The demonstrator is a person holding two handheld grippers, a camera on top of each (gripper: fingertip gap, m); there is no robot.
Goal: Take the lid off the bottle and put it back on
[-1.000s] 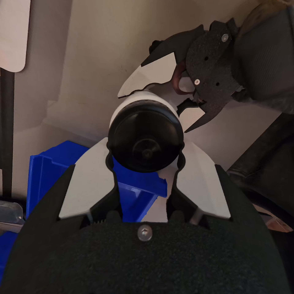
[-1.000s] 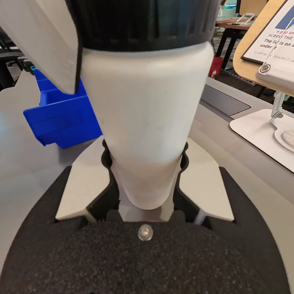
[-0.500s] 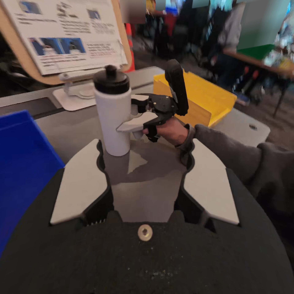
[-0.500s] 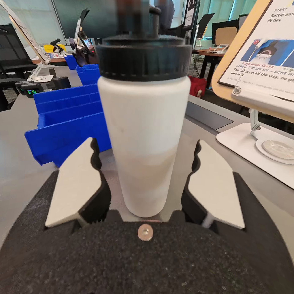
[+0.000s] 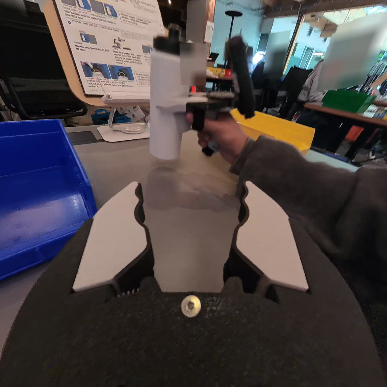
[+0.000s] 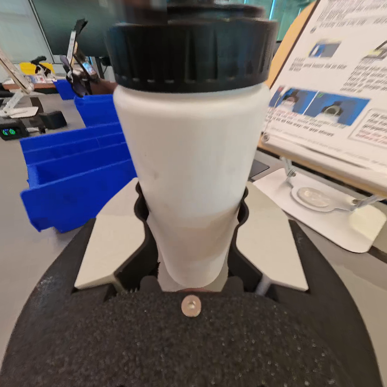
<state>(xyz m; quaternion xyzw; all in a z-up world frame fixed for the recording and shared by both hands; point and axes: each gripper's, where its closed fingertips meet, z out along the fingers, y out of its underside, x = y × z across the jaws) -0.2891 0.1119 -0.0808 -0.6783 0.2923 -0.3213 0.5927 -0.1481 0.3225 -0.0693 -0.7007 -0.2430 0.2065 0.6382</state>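
Observation:
The white bottle (image 6: pixel 188 157) has its black lid (image 6: pixel 188 54) on. It stands upright between my right gripper's (image 6: pixel 191 188) pads, which press on its lower body from both sides. In the left wrist view the same bottle (image 5: pixel 165 109) with its lid (image 5: pixel 167 45) is held by the right gripper (image 5: pixel 178 102) and seems just clear of the grey table (image 5: pixel 188 240), with a shadow under it. My left gripper (image 5: pixel 191 186) is open and empty. It sits low over the table, well short of the bottle.
A blue bin (image 5: pixel 37 188) is close on the left of my left gripper, and a yellow bin (image 5: pixel 276 129) lies behind the hand and grey sleeve (image 5: pixel 293 178). An instruction board on a white stand (image 6: pixel 335 94) is right of the bottle, with blue bins (image 6: pixel 73 167) to its left.
My left gripper let go of the lid and drew back from the bottle. My right gripper opened with the bottle standing on the table, then shut on it again. Both views are now motion-blurred.

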